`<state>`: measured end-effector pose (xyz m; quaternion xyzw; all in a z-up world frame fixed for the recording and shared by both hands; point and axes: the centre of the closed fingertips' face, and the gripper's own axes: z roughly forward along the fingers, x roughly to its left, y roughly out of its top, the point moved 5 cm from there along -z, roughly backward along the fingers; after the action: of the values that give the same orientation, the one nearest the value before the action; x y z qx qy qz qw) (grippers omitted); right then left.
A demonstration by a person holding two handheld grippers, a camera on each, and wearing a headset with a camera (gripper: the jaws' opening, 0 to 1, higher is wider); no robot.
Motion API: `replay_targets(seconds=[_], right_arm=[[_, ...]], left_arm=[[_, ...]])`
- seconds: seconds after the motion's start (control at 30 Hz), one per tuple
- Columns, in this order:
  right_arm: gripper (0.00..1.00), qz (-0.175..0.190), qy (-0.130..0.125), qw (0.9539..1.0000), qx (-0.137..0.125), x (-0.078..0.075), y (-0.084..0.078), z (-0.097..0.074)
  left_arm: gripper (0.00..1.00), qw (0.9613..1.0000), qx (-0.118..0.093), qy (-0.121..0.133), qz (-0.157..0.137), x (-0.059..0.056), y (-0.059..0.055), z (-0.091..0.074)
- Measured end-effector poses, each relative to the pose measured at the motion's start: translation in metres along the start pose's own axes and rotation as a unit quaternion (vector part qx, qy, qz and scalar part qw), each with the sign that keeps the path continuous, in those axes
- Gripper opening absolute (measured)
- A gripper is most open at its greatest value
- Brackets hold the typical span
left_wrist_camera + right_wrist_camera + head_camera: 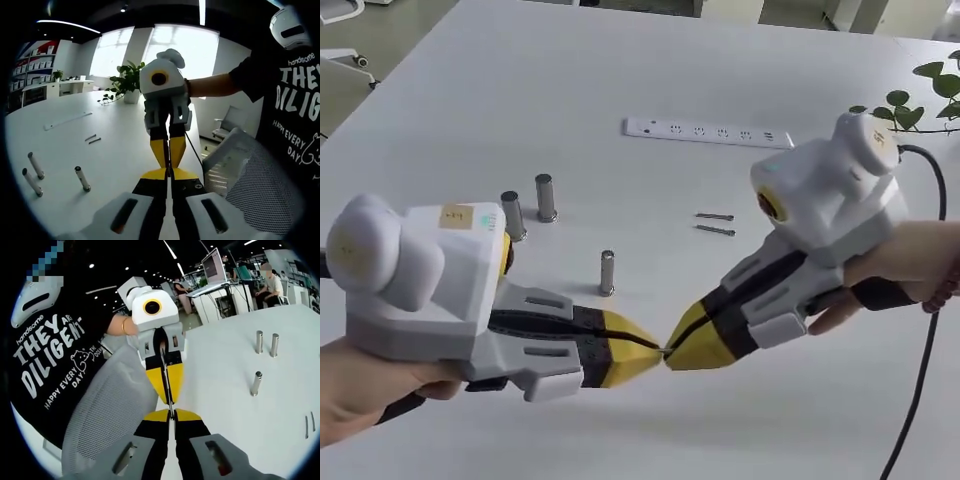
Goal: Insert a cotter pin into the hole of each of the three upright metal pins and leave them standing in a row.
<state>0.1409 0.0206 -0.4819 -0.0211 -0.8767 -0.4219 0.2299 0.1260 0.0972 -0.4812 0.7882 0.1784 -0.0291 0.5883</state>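
The head view shows the left tool (650, 360) and the right tool (678, 355) meeting tip to tip above the white worktop (620, 70), both with jaws narrowed to a slit. The right gripper view adds a detail not legible there: a thin cotter pin (167, 387) lies clamped along the closed jaws of the left tool and reaches the tips of the right tool. Whether the right tool also grips it cannot be told. The left gripper view shows a plant (125, 80) and bright windows behind the right tool. The right gripper view shows a monitor (215, 265) on desks far behind the left tool. Both gripper views show a mesh chair (250, 185) and a person in a black printed shirt (55, 355). Three metal pins stand upright on the worktop beyond the left tool: a close pair (511, 215) (545, 197) and a single pin (607, 272) nearer the tool tips. They are plain grey cylinders. Two loose cotter pins (715, 223) lie flat beyond the right tool, with a power strip (708, 131) farther off.
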Motion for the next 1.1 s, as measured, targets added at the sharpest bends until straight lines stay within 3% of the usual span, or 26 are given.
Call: replay_targets(seconds=[0.17,0.3,0.5,0.7,0.93,1.1], right_arm=[[0.00,-0.015,0.000,0.9999,-0.002,0.000,0.000,0.000],[0.00,-0.029,-0.005,0.9996,0.004,-0.002,0.000,0.000],[0.00,-0.042,-0.029,0.9987,0.009,-0.010,0.000,-0.002],[0.00,-0.046,-0.066,0.9963,0.030,-0.025,-0.008,-0.005],[0.00,-0.043,-0.108,0.9926,0.035,-0.042,-0.009,-0.010],[0.00,-0.050,-0.143,0.9873,0.048,-0.056,-0.007,-0.013]], left_arm=[[0.00,1.0000,0.002,0.002,0.000,0.000,-0.001,-0.001],[0.00,0.9997,0.005,0.011,0.022,0.002,-0.002,0.001],[0.02,0.9993,-0.001,0.032,0.021,0.010,-0.001,-0.001],[0.07,0.9974,-0.016,0.066,0.022,0.025,0.004,-0.006],[0.10,0.9948,-0.013,0.097,0.027,0.036,0.001,-0.008],[0.10,0.9877,-0.013,0.154,0.026,0.052,-0.005,-0.014]])
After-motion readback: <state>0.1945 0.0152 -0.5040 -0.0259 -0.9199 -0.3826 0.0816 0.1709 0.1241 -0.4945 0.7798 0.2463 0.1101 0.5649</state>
